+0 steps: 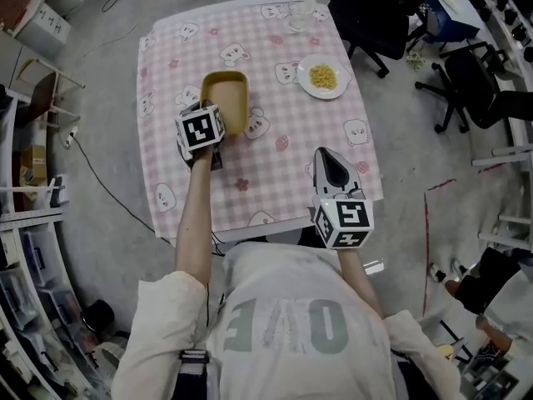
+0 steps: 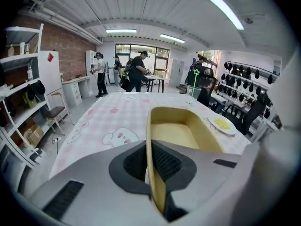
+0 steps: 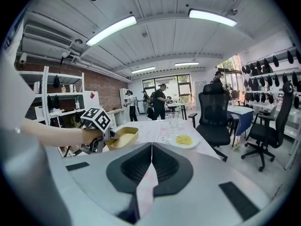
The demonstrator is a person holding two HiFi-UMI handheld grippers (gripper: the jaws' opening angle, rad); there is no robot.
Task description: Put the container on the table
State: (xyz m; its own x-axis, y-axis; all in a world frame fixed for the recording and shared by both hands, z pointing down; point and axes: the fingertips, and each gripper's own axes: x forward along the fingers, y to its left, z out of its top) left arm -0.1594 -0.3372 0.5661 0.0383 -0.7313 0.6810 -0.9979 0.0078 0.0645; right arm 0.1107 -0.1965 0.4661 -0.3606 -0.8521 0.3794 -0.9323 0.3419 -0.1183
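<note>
Left gripper (image 2: 151, 164) clamped on container (image 1: 226, 97) wall, right gripper (image 3: 149, 164) closed and empty; one-sided grip may tip it onto table (image 1: 283, 165).

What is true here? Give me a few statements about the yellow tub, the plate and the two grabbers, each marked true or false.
1. The left gripper is clamped on the yellow container's wall. True.
2. The right gripper holds the plate. False: its jaws are shut on nothing; the plate sits on the table.
3. The container is full of food. False: it is empty.
4. A glass stands near the table's far edge. True.
</note>
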